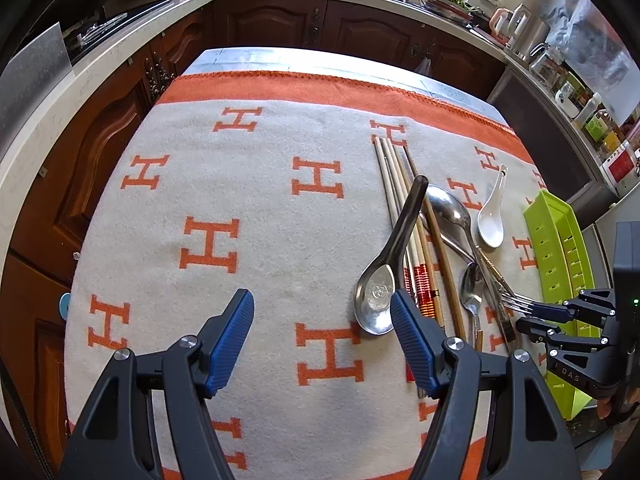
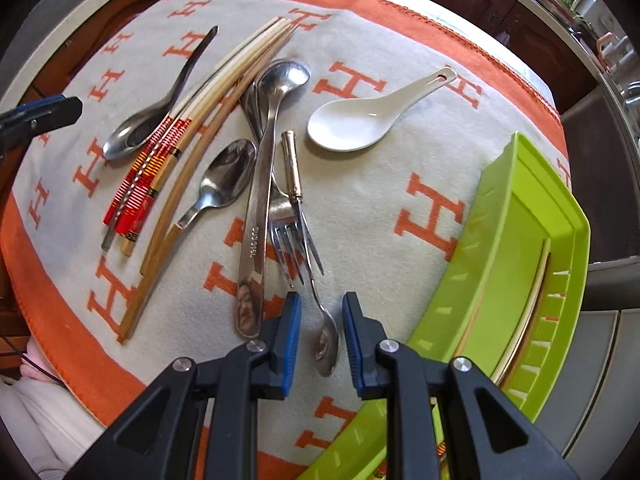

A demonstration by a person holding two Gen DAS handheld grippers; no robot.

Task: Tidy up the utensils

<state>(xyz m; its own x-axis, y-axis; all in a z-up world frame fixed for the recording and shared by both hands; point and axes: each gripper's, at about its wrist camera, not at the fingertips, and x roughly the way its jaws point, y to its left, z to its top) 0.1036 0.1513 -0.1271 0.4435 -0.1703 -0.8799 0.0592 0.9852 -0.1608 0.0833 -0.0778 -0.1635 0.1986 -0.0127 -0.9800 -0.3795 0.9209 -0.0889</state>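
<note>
Right gripper [image 2: 318, 318] fingers apart, straddling small spoon handle [image 2: 326, 340] near worktop's right edge, beside green tray [image 2: 500, 248]. Left gripper [image 1: 322, 316] fingers wide apart, empty, over blanket [image 1: 240, 200]; steel soup spoon [image 1: 376, 300] just beside.

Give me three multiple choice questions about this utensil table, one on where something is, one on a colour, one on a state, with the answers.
1. Where does the white ceramic spoon lie?
A. inside the tray
B. on the blanket, between the metal utensils and the tray
C. on top of the chopsticks

2. What colour is the utensil tray?
A. lime green
B. blue
C. white

3. How is the right gripper?
A. shut on a fork
B. open, its pads either side of a metal handle end
C. shut on a chopstick

Answers: 1 B, it rests on the blanket apart from both. 2 A, its walls are bright green. 3 B, a gap shows on both sides of the handle.
</note>
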